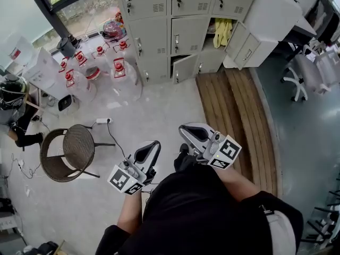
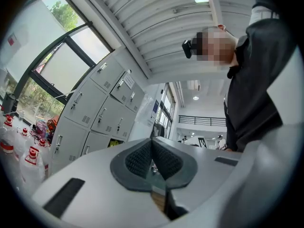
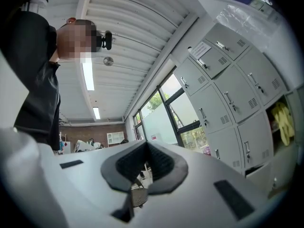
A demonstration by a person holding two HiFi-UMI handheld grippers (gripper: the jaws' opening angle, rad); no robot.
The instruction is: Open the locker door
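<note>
I have the left gripper (image 1: 150,150) and right gripper (image 1: 192,133) with jaws pressed together and empty, well apart from the grey lockers (image 1: 183,33). Their paper label (image 3: 202,49) is too small to read. Water jugs (image 1: 101,73) and a wicker chair (image 1: 68,152) stand to the left.

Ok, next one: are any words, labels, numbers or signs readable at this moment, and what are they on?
No text here can be read as words.
Paper label on the lockers: too small to read.
Red sign on the white board by the window: blurred.
Red labels on the water jugs: too small to read.
</note>
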